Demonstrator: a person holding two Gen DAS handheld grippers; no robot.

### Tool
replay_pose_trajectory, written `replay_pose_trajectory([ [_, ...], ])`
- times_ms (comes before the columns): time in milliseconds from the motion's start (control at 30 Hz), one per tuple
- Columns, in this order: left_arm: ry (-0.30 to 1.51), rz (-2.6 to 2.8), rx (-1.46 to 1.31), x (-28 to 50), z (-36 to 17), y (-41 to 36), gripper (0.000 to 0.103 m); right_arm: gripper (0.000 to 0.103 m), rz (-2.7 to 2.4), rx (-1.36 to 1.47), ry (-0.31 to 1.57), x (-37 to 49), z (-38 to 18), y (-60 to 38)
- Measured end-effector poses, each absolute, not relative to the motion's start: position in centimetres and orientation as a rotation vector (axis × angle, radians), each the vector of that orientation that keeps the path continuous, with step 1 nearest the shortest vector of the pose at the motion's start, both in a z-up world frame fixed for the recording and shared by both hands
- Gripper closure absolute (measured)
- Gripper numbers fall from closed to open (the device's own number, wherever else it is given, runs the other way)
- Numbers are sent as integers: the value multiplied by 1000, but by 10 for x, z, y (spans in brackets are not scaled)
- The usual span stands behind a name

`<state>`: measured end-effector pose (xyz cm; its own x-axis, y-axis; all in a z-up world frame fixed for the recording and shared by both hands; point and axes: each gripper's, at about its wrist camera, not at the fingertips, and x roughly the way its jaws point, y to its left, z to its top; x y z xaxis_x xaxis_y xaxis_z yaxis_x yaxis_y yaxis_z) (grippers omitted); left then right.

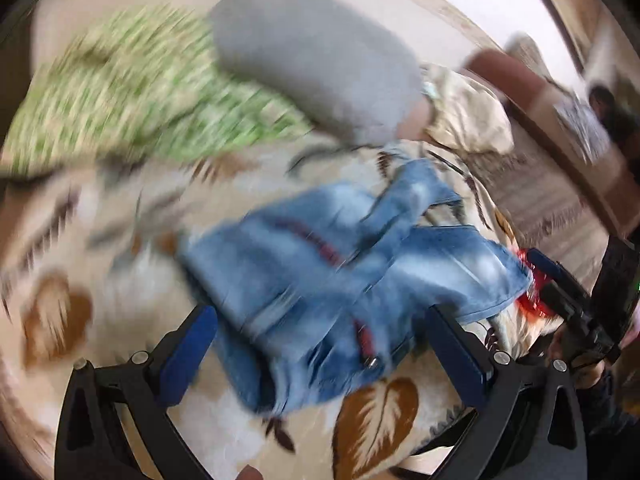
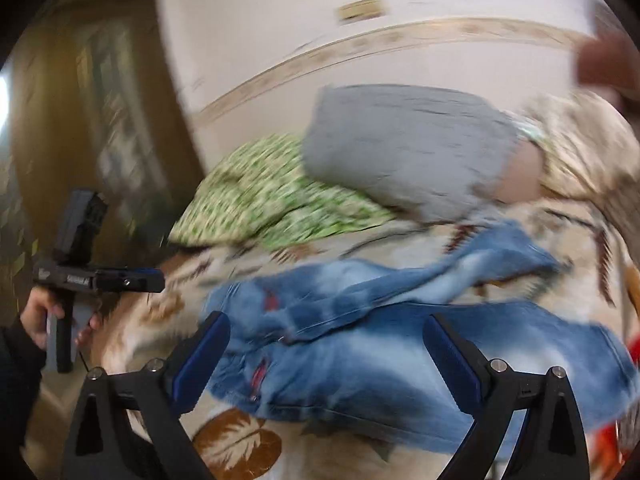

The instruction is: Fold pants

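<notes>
left wrist view, left gripper [image 1: 320, 344] wide open, jeans [image 1: 340, 280] just beyond

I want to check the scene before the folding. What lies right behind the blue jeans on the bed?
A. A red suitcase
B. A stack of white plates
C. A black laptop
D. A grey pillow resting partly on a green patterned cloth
D: behind the blue jeans, a grey pillow lies partly over a green patterned cloth on the leaf-print blanket.
</notes>
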<state>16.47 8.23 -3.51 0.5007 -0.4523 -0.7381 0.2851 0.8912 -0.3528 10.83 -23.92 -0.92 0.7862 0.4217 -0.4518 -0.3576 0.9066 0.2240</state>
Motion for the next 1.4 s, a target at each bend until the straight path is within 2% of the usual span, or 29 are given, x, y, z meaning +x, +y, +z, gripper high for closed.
replay_pose_trajectory([
  [267,1008,-419,-602,182,-95,120,0,5,565,-322,557,151,-41,-145],
  [400,1045,-391,-661,203,-108,114,0,5,592,-432,613,181,-51,-123],
  [567,1114,-341,-606,221,-113,101,2,5,623,-588,678,206,-69,-102],
  [600,1120,-329,-587,223,-114,99,14,6,632,-619,692,210,-74,-98],
  [633,1130,-318,-577,226,-117,99,25,11,640,-636,703,212,-78,-95],
  [667,1153,-306,-560,229,-120,98,64,17,651,-663,721,216,-85,-91],
  [700,1171,-315,-554,231,-123,96,89,39,658,-682,742,221,-92,-86],
  [733,1181,-333,-550,233,-126,94,89,71,658,-695,774,226,-98,-83],
  [800,1167,-350,-496,231,-118,91,90,80,680,-680,873,240,-110,-79],
  [933,1060,-394,-472,235,-76,102,91,83,682,-677,809,238,-87,-81],
  [1100,985,-387,-431,280,-28,117,91,84,630,-623,699,263,-27,-81],
  [1233,972,-368,-386,328,-20,117,91,85,542,-603,648,308,6,-63],
  [1400,989,-332,-393,386,-41,118,91,86,444,-548,680,380,6,-45],
])
